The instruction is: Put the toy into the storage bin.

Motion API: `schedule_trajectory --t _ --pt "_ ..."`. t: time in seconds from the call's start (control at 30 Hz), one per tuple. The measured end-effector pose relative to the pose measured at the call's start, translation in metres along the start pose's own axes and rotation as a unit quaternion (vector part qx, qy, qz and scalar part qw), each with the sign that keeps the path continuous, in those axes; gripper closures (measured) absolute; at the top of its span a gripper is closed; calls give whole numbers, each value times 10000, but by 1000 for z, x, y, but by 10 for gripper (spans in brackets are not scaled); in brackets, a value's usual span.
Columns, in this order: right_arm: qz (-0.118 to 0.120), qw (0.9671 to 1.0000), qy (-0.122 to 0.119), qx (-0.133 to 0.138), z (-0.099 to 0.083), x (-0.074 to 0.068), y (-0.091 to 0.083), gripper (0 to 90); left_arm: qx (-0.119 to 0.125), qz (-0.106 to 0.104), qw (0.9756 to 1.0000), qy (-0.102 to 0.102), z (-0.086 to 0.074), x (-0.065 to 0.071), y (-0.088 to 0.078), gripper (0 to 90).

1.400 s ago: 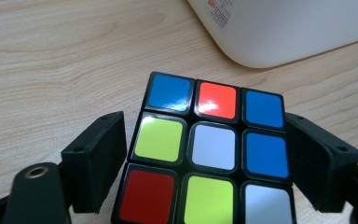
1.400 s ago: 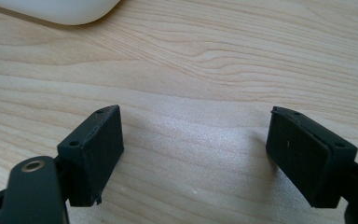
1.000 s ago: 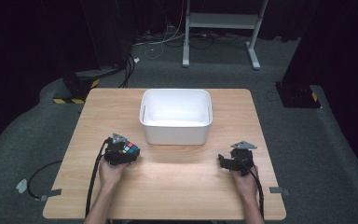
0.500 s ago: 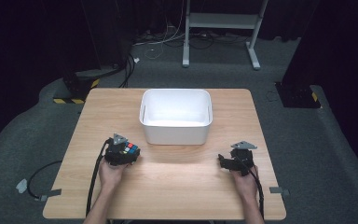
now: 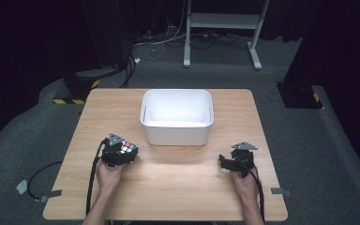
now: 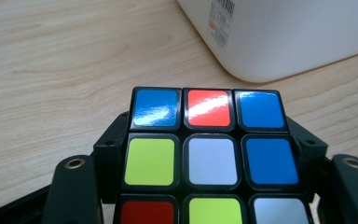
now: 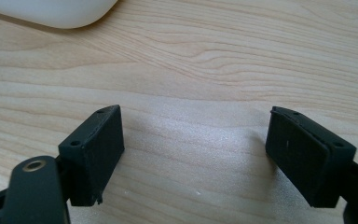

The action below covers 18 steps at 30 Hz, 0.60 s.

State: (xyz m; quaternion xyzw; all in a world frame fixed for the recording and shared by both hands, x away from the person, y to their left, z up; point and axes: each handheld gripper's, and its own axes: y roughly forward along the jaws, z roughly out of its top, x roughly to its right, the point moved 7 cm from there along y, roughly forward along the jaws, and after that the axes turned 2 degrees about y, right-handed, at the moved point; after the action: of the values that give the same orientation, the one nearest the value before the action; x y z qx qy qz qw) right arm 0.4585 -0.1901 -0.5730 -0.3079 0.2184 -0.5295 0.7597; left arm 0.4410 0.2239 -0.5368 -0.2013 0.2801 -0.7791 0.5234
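A puzzle cube (image 6: 209, 154) with blue, red, white and yellow-green stickers sits between the black jaws of my left gripper (image 5: 126, 153), which is shut on it at the table's front left. The cube (image 5: 127, 148) lies just in front of the left corner of a white plastic bin (image 5: 177, 117). At the front right, my right gripper (image 5: 225, 164) rests low over the wood. Its two pads (image 7: 98, 149) stand wide apart in the right gripper view, with bare table between them.
The wooden table (image 5: 178, 187) has its front edge close behind both hands. The bin's rounded white wall (image 6: 289, 37) is near the cube. A cable (image 5: 91, 183) trails from the left gripper off the front edge. Dark floor, cables and a metal stand (image 5: 225, 28) lie beyond.
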Motion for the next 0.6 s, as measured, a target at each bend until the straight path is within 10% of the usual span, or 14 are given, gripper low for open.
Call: schedule_trajectory --t 0.6 --pt "9 10000 29 -20 0 1 0 170 -149 -214 9997 -21 9 -3 -16 337"
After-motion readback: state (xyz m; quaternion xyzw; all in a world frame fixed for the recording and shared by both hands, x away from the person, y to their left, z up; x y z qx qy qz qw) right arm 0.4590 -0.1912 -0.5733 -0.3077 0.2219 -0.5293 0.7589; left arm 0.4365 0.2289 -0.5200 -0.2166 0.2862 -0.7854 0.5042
